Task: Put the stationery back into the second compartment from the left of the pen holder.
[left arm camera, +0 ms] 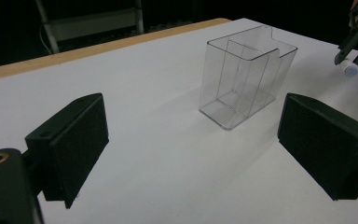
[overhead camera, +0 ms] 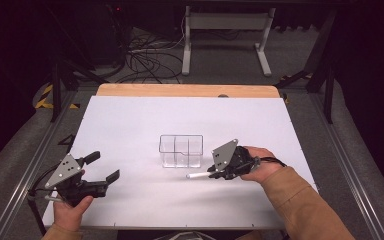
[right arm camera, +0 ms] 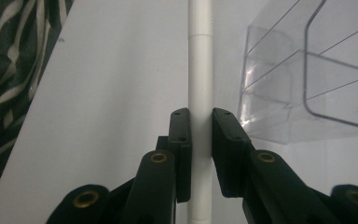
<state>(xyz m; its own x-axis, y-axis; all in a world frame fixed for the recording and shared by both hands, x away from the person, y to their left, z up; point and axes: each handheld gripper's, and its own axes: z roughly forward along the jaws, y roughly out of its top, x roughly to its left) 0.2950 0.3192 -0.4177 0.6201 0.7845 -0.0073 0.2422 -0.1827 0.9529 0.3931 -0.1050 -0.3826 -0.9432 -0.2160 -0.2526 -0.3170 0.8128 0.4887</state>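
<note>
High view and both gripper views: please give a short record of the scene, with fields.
held item: white marker pen, lying level
holder: right gripper, shut on the pen's barrel
left gripper: jaws open, nothing between them
container: clear plastic organizer, upright, compartments empty
surface: white table top
pen to organizer: beside it, apart

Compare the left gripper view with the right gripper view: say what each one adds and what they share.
The left gripper view alone gives the left gripper with its jaws wide apart over bare white table, plus the wooden edge behind. The right gripper view alone gives the right gripper shut on the white pen, close up. Both show the clear plastic organizer and the pen.
</note>
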